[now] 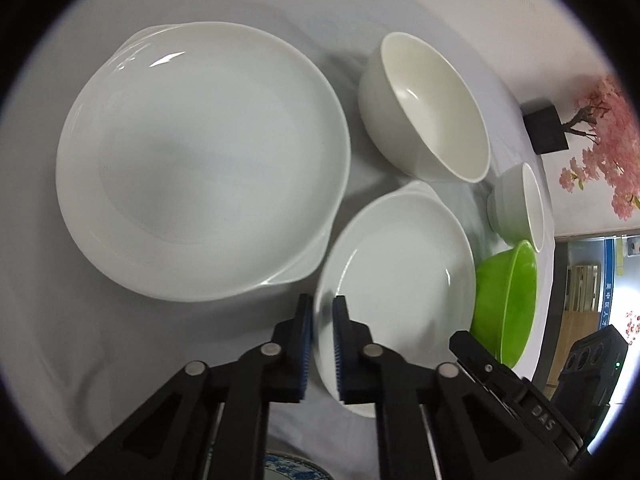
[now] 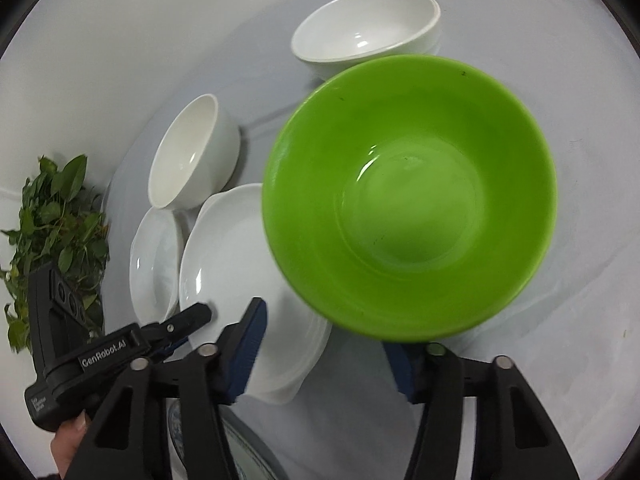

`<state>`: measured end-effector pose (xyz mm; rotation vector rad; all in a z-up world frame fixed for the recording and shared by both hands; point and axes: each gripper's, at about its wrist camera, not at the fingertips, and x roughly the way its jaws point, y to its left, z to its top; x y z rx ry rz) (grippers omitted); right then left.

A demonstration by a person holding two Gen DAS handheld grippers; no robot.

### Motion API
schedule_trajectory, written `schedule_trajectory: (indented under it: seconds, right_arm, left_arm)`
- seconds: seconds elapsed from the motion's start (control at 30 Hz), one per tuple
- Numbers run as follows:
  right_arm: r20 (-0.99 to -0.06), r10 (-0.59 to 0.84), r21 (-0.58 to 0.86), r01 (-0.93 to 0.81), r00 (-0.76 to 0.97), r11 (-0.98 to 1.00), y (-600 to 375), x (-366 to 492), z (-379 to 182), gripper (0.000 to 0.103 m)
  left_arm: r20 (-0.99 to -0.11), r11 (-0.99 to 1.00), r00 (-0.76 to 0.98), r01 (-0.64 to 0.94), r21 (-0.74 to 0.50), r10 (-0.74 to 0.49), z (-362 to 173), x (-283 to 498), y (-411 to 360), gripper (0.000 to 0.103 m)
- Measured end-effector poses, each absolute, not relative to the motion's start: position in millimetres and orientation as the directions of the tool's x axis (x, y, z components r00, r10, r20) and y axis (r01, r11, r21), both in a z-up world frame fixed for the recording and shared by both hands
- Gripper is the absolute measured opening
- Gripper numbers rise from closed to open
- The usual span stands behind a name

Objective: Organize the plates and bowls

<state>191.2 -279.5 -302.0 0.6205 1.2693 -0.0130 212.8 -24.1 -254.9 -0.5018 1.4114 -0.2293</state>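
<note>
My left gripper [image 1: 323, 320] is shut on the near rim of a smaller white plate [image 1: 400, 264]. A large white plate [image 1: 200, 160] lies to its left. A white bowl [image 1: 436, 108], a smaller white bowl [image 1: 520, 204] and a green bowl [image 1: 508, 300] stand to the right. My right gripper [image 2: 332, 348] is open, its fingers either side of the near rim of the green bowl [image 2: 408, 200], right fingertip hidden under it. The left gripper's body [image 2: 104, 352] shows at the plate [image 2: 236, 264] in the right wrist view.
A blue-patterned dish [image 1: 292, 470] peeks out below the grippers. A pink blossom tree in a black pot [image 1: 548, 128] stands beyond the table edge. Green leaves [image 2: 52, 232] lie left. Two white bowls [image 2: 192, 160] [image 2: 364, 28] stand behind the green bowl.
</note>
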Motion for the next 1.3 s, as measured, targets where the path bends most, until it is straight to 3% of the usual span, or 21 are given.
schedule_trajectory:
  seconds: [0.1, 0.23, 0.63, 1.03, 1.3]
  right_arm:
    - [-0.901, 0.293, 0.404, 0.374, 0.319, 0.835, -278.9, 196.5, -310.9, 0.015]
    - [-0.900, 0.296, 0.404, 0.361, 0.319, 0.841, -269.7, 200.4, -316.8, 0.005]
    - [-0.887, 0.311, 0.423, 0.331, 0.343, 0.843, -245.3, 191.5, -283.1, 0.004]
    - [-0.834, 0.389, 0.476, 0.153, 0.392, 0.866, -240.5, 130.1, -165.9, 0.003]
    - [-0.827, 0.470, 0.516, 0.083, 0.309, 0.853, -243.3, 70.0, -139.5, 0.003]
  left_arm:
    - [-0.883, 0.878, 0.160, -0.126, -0.462, -0.442, -254.8, 212.4, -22.7, 0.006]
    - [-0.896, 0.898, 0.168, -0.098, -0.429, -0.410, -251.1, 212.3, -26.8, 0.007]
    - [-0.906, 0.928, 0.232, -0.035, -0.372, -0.355, -201.3, 192.8, -23.4, 0.006]
    - [-0.869, 0.923, 0.382, -0.090, -0.375, -0.316, -110.6, 105.0, -6.9, 0.006]
    - [-0.895, 0.919, 0.361, -0.191, -0.346, -0.262, -112.7, 48.4, 14.2, 0.006]
